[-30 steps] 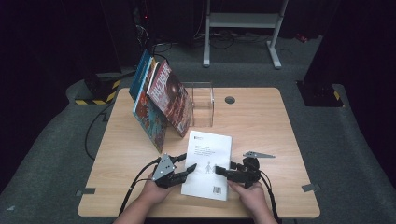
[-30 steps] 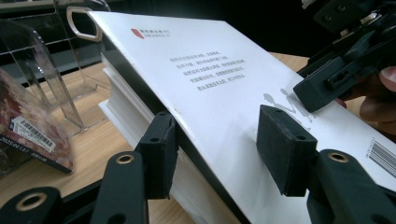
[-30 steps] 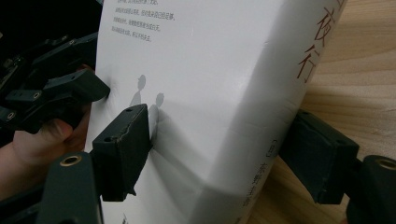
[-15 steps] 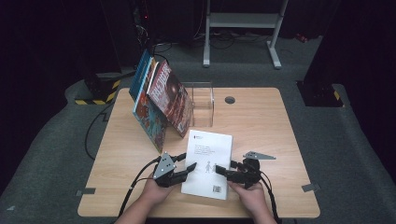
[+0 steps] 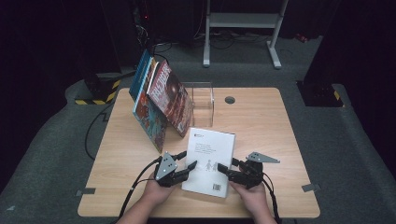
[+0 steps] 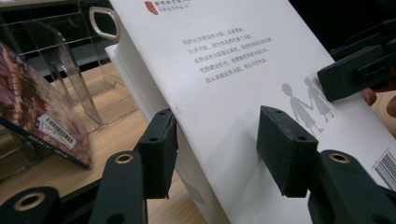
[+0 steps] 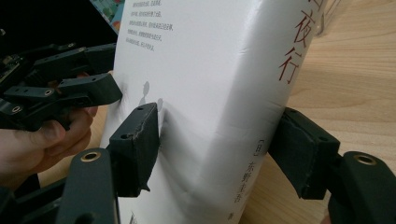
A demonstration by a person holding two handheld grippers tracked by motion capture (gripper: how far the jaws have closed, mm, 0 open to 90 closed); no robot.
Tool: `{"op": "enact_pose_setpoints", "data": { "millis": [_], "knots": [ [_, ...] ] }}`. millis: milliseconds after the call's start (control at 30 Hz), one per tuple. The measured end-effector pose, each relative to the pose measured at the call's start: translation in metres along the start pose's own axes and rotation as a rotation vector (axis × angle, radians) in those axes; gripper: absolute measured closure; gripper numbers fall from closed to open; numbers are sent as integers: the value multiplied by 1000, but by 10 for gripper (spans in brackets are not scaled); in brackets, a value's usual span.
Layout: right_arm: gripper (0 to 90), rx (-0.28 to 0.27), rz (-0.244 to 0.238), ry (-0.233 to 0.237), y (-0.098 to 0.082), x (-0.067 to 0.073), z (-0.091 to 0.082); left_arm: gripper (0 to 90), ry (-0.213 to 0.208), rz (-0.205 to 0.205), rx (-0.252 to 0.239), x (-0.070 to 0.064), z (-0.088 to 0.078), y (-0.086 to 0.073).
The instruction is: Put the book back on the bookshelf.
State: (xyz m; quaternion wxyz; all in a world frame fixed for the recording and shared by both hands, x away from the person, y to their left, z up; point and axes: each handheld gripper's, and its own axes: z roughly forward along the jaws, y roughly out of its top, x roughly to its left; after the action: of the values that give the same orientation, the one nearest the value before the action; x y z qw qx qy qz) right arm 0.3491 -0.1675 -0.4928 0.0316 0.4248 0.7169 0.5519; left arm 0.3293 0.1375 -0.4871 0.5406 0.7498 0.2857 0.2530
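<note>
One white book (image 5: pixel 211 158) was my concern. It lay near my edge of the table (image 5: pixel 261 126), between my two hands and well apart from the rest. It was a thick paperback, so I judged it fairly heavy for its size. The block of pages looked stiff, but the cover was soft and smooth and dented under a pad. It could slip if gripped only by the cover, and a corner could crease. I judged the best hold to be across the full thickness, at the spine on one side and the page edges on the other, low down near me.

Both tongs were on it. The left tongs (image 5: pixel 187 159) stood about half open, one pad on the cover and one under the page edge, clamped across the book's thickness. The right tongs (image 5: pixel 228 165) had just been closing with the spine side between the jaws, and the near pad pressed a dimple into the cover.

Three other books (image 5: pixel 161 102) leaned together at the table's far left. One clear stand (image 5: pixel 203 100) stood just beside them.
</note>
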Motion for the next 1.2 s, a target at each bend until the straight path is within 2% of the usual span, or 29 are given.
{"op": "enact_pose_setpoints", "data": {
  "millis": [100,500,533,567,600,667,767,1000,1033,1133,1200],
  "knots": [
    [369,-6,-1,11,0,-1,-2,476,7,0,2,-1,0,0],
    [370,-20,-19,1,-2,1,-2,463,32,-12,-2,-4,0,-1],
    [374,-21,-20,1,-2,1,-3,422,32,-12,-2,-4,0,-1],
    [379,-26,-25,4,-2,1,-3,428,125,145,-3,-14,1,-3],
    [381,-30,-21,6,-2,1,-3,460,129,189,11,-19,2,-3],
    [381,-28,3,7,-2,0,-3,463,103,166,21,-21,5,-4],
    [382,-25,9,9,-3,-3,-2,452,89,141,9,-21,6,-6],
    [382,-30,-6,9,-3,-2,-2,396,115,129,-13,-19,5,-8],
    [382,-30,-7,9,-3,-2,-2,376,114,111,-10,-16,4,-8],
    [382,-26,-9,8,-3,-2,-3,342,94,1,-12,-5,4,-10],
    [381,-26,-10,6,-3,-1,-3,328,64,-79,-10,2,4,-11]
  ]
}}
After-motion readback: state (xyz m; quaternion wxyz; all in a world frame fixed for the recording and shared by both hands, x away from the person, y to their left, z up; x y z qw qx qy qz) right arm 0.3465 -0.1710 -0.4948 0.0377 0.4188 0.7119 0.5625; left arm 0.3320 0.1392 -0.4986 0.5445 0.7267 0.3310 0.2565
